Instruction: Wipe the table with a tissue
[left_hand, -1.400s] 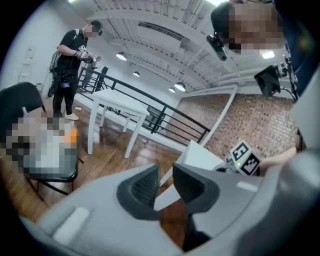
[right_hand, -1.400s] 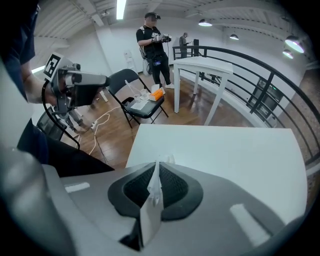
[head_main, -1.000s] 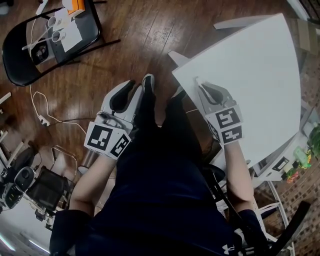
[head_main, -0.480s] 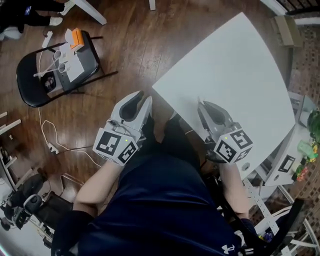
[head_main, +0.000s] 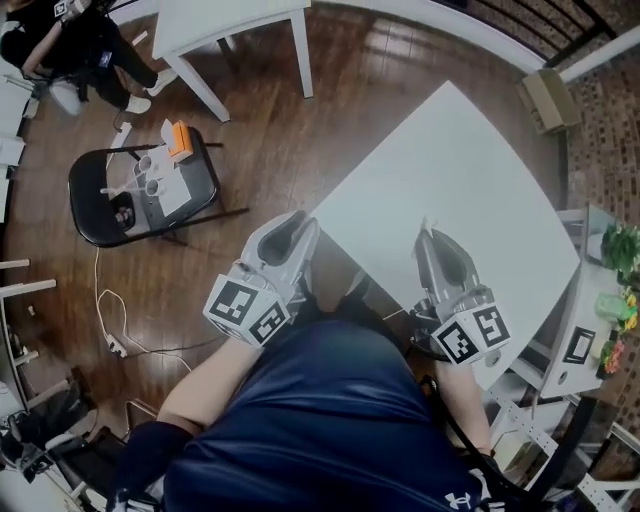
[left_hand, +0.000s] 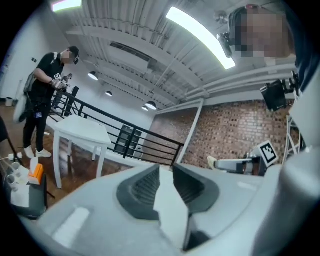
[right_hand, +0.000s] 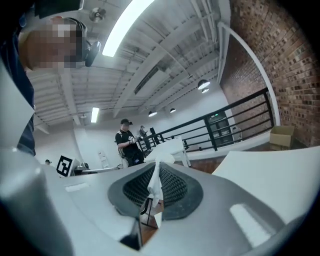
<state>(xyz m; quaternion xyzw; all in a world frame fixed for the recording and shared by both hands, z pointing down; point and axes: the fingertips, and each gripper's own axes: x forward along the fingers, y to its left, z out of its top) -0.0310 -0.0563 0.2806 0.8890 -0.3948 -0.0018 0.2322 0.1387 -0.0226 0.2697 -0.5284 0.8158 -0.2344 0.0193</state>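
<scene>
The white table (head_main: 470, 160) runs from the middle to the upper right of the head view. My right gripper (head_main: 428, 236) hovers over its near edge, shut on a thin white tissue (right_hand: 154, 186) that sticks out past the fingertips (head_main: 425, 226). In the right gripper view the right gripper (right_hand: 156, 169) pinches the tissue between its ribbed pads, with the table (right_hand: 272, 167) at the right. My left gripper (head_main: 303, 226) is off the table by its near corner. Its jaws (left_hand: 166, 172) stand open by a narrow gap, with only a pale surface showing through.
A black folding chair (head_main: 100, 205) with small items stands on the wood floor at the left, with a cable (head_main: 110, 320) below it. A second white table (head_main: 235, 18) and a seated person (head_main: 75, 45) are at the top left. A cardboard box (head_main: 548, 95) and cluttered shelving (head_main: 585, 345) are at the right.
The head view has swung and pulled back, so more floor and the far table show. Both grippers have drifted slightly right. The right gripper still grips the tissue.
</scene>
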